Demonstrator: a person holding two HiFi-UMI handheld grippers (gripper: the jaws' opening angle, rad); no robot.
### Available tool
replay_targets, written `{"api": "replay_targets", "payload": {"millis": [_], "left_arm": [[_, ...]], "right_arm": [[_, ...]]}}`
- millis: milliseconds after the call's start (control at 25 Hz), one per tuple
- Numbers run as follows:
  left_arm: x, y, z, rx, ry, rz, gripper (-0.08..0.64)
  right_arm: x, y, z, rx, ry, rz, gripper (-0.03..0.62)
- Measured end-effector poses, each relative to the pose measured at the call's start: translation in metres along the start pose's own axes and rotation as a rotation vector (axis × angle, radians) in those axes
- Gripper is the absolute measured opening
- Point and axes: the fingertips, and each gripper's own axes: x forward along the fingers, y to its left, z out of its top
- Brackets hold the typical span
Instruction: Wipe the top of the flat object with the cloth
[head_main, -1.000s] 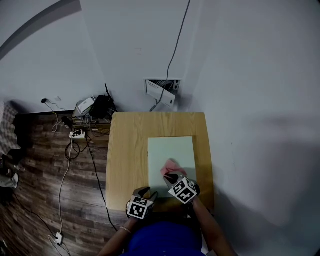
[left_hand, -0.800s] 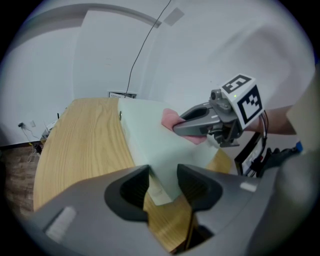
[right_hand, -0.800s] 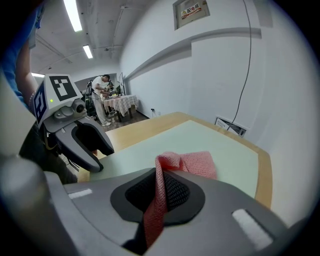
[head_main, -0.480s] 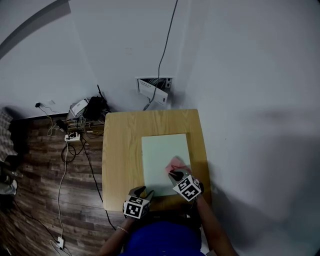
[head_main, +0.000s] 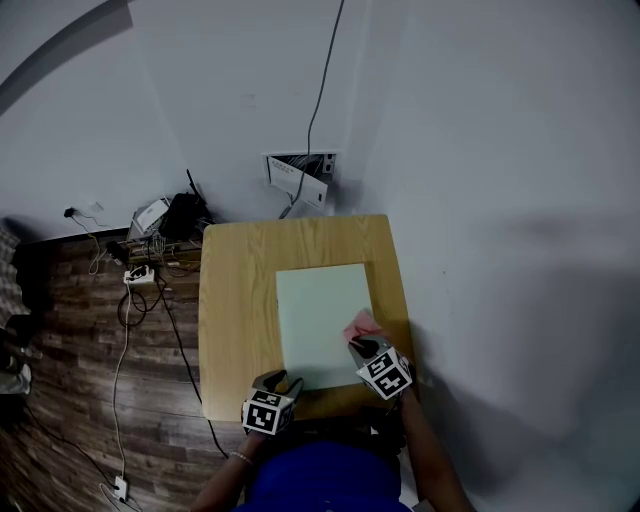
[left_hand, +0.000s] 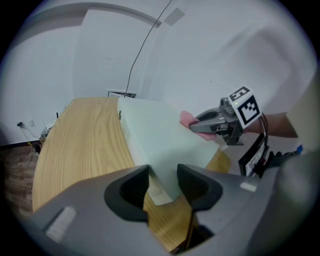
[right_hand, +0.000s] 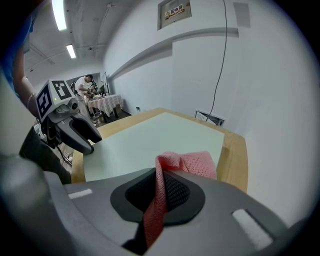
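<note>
A pale green flat board (head_main: 318, 305) lies on a small wooden table (head_main: 232, 300). My right gripper (head_main: 366, 347) is shut on a pink cloth (head_main: 361, 324), which rests on the board's right edge near the front. In the right gripper view the cloth (right_hand: 192, 162) runs up between the jaws of this gripper (right_hand: 162, 172) and folds onto the board (right_hand: 150, 140). My left gripper (head_main: 277, 382) sits at the board's near left corner. In the left gripper view that corner (left_hand: 162, 182) fills the gap between its jaws (left_hand: 163, 175), touching both. The right gripper (left_hand: 200, 125) shows there too.
A wall box (head_main: 297, 175) with a cable running up the wall hangs behind the table. Cables, a power strip and small devices (head_main: 150, 250) lie on the wooden floor at the left. The white wall stands close on the table's right. Far off, people (right_hand: 87, 85) stand by another table.
My right gripper has slid the pink cloth to the right, from the board's middle to its right edge. The left gripper has kept its place at the corner.
</note>
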Motion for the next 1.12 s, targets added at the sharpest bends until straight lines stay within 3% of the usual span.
{"api": "replay_targets", "payload": {"millis": [320,880,1120], "left_arm": [[-0.001,-0.001,0.001,-0.004,-0.003,0.000,0.181],[0.001,-0.002,0.001,-0.012,-0.007,-0.001,0.181],[-0.003,-0.001,0.000,-0.012,-0.009,-0.006,0.181]], "right_arm": [[-0.011,-0.011,-0.006,0.088,-0.022,-0.038,0.021],[-0.014,-0.011,-0.004,0.074,-0.028,-0.062,0.021],[-0.026,0.020,0.031,0.021,-0.137,0.023,0.021]]}}
